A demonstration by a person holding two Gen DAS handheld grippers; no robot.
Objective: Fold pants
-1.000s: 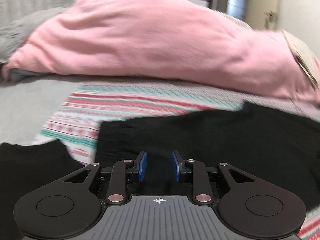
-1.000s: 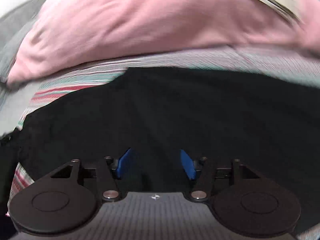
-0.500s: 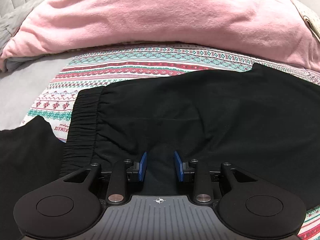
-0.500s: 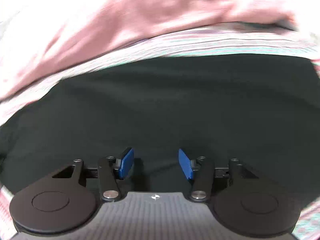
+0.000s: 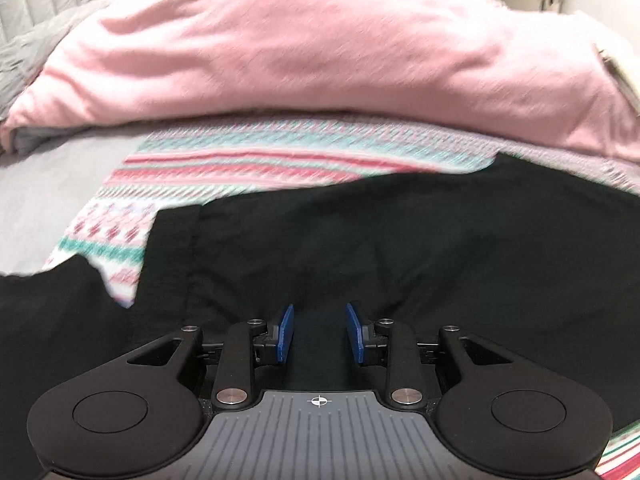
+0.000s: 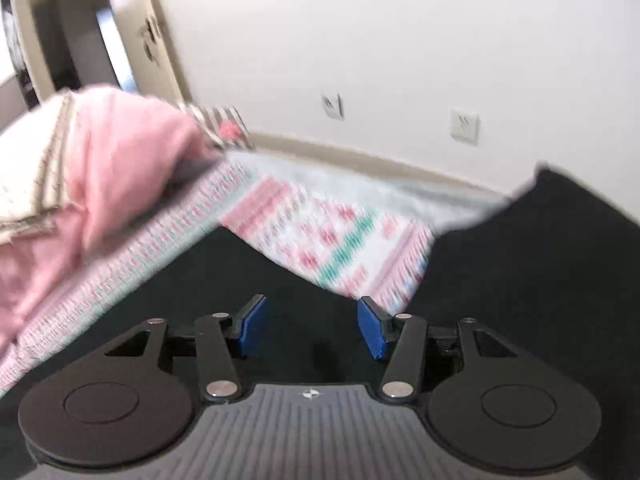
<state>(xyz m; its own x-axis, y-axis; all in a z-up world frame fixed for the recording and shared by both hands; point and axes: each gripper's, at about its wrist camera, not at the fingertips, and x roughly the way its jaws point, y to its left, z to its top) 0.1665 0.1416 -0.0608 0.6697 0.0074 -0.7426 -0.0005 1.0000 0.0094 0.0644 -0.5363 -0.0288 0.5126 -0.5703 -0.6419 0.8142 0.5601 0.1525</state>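
Both views are motion-blurred; the right wrist view is the worse, and its woven pattern and fabric edges smear into streaks.

Black pants [image 5: 420,240] lie flat on a patterned blanket [image 5: 256,160] in the left wrist view. They fill the near half of the frame and run out of it at the right. The gathered waistband [image 5: 172,256] sits at the left end, its ribbing hard to resolve. A second black fabric area [image 5: 48,312] lies at near left, cut off by the frame edge; whether it belongs to the same garment cannot be told.

The left gripper [image 5: 320,332] points down onto the dark cloth. Its blue pads [image 5: 285,332] stand apart at a narrow gap, with black fabric visible between them. Whether they pinch a fold cannot be told.

The right gripper [image 6: 312,328] has its jaws set wide and empty, over black cloth [image 6: 224,280] at the near edge. A further black piece [image 6: 540,260] rises at the right, partly cut off.

Beyond the pants lies a soft, fleecy pink blanket [image 5: 300,48], heaped in a rounded mound. The patterned blanket shows bands of pink, teal and white. A grey quilted cover [image 5: 36,44] sits far left. A plain white wall [image 6: 400,40] carries two sockets [image 6: 464,126].
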